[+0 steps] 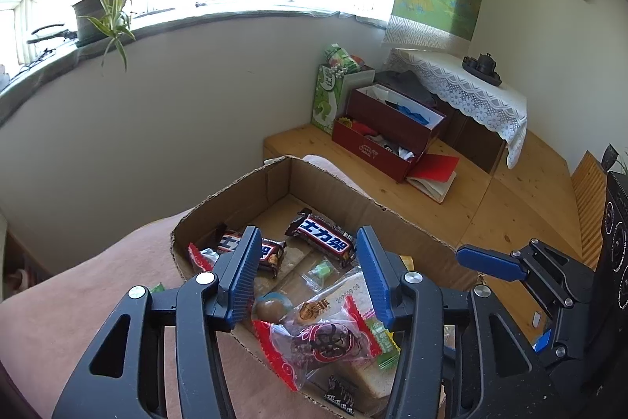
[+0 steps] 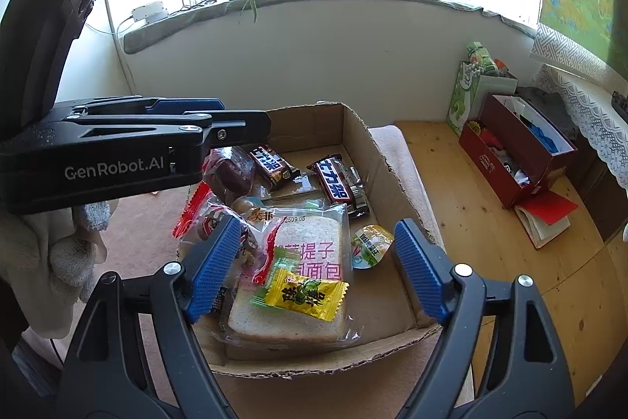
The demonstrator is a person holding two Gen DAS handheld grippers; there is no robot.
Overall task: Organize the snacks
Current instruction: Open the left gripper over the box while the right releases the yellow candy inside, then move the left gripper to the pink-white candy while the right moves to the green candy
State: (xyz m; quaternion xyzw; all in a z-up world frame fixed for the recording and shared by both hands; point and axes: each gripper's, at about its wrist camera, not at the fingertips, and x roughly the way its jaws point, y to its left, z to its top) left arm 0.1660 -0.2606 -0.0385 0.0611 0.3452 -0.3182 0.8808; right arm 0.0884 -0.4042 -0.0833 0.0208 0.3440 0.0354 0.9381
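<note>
Both of my grippers hang over the cardboard box (image 2: 388,160) of snacks that sits on the pinkish cloth (image 1: 78,301). My right gripper (image 2: 318,262) is spread wide with nothing between its blue pads, and my left gripper (image 1: 310,273) is also open and empty, its fingers apart over the near end of the box. Everything in here looks light and crinkly, so I judge weight is no worry; slipping and crushing are. The bagged bread slice (image 2: 306,285) lies flat in the near middle of the box, soft under a loose, glossy film, and I would pinch it by a sealed edge of the bag, not across the crumb, which would dent. On top of it rests a small yellow candy packet (image 2: 304,295), thin and slick; I would take it across its short width. The two dark chocolate bars (image 2: 339,183) at the far side, with white lettering on blue, seem the stiffest things here and the easiest to grip across the middle. To the right of the bread a small jelly cup (image 2: 371,244) with a green-and-yellow foil lid lies tilted against the box floor; it is rounded and likely to squirt out of the pads, so I would close on its sides gently. At the left, clear packets with red crimped ends (image 2: 192,207) hold dark pieces; the film is slippery, and the crimped seal looks the surest hold.
</note>
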